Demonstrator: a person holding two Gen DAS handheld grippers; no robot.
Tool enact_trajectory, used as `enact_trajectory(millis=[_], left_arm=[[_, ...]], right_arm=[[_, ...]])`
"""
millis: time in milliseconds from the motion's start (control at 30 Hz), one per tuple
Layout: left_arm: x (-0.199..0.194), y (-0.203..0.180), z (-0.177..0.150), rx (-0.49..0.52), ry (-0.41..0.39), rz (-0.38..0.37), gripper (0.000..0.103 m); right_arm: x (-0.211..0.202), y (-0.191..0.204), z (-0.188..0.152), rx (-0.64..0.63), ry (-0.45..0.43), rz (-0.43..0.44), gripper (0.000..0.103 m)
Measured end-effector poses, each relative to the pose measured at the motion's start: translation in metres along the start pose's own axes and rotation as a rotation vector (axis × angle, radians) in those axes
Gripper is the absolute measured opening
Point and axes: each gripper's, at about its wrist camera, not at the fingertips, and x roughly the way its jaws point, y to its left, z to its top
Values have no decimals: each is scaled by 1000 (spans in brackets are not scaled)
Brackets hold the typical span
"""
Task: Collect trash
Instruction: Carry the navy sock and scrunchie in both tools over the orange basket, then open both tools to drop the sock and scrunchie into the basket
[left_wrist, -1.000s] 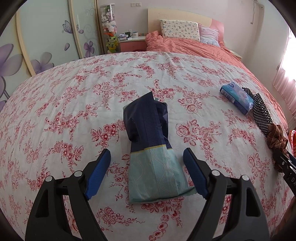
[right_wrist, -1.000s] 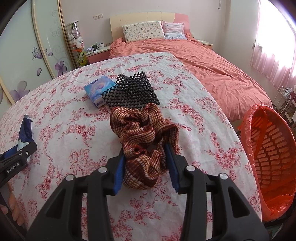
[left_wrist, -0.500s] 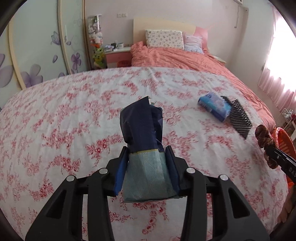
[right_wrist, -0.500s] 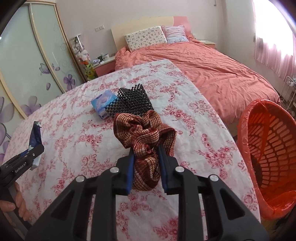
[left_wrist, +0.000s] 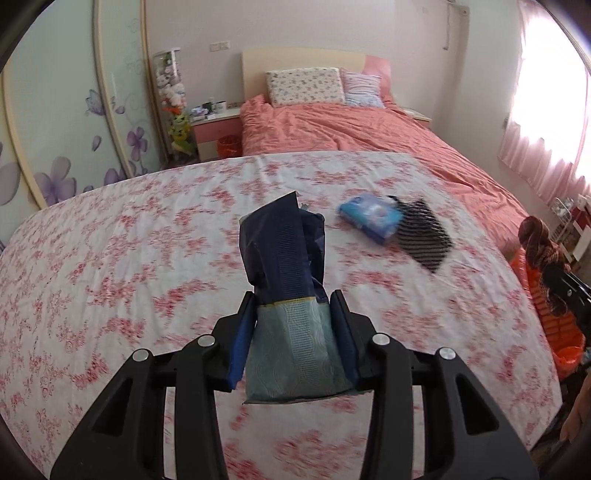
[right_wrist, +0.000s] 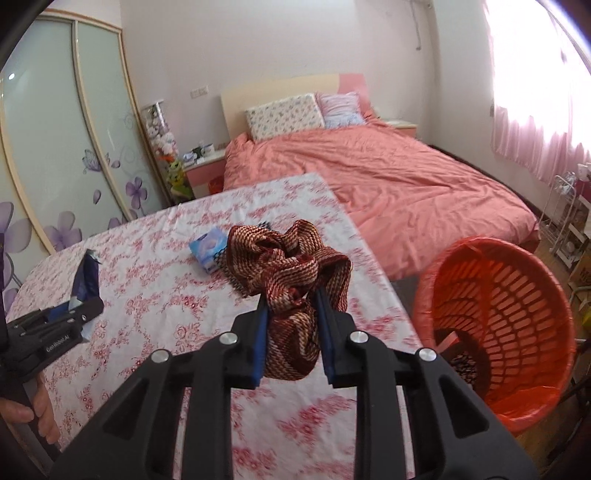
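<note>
My left gripper (left_wrist: 293, 321) is shut on a dark blue and pale green plastic wrapper (left_wrist: 284, 273) and holds it above the flowered tablecloth (left_wrist: 110, 280). My right gripper (right_wrist: 291, 321) is shut on a crumpled brown patterned cloth (right_wrist: 291, 266), lifted off the table near its right edge. The orange trash basket (right_wrist: 495, 325) stands on the floor to the right of the table, some trash at its bottom. The left gripper with its wrapper also shows in the right wrist view (right_wrist: 70, 314).
A blue tissue pack (left_wrist: 369, 218) and a black mesh mat (left_wrist: 421, 232) lie on the table at the far right. A bed with a pink cover (right_wrist: 388, 177) is beyond the table. Sliding wardrobe doors (right_wrist: 55, 147) are at left.
Both grippers have risen from the table with their loads. The right one has swung toward the orange basket, which now shows more fully.
</note>
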Motion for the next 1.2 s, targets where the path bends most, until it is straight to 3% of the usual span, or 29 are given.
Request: enact_trajectory(millis=[300,767,967,1200], left_arm=[[-19,-63,6,81,-23,-138,42],[-32,-220,11,293,-41,-444,42],[-15,-272,7,368,-9,-520,42],[7,-306,2,410,52,-529,47]], right_arm=[[-47,-42,-5,28,-88,-94,24],[-80,-148,-12,198,-133,-242,24],[-76,-187,-15,263,-131,-265,24],[-59,-226,-18,344,-115,-248,29]])
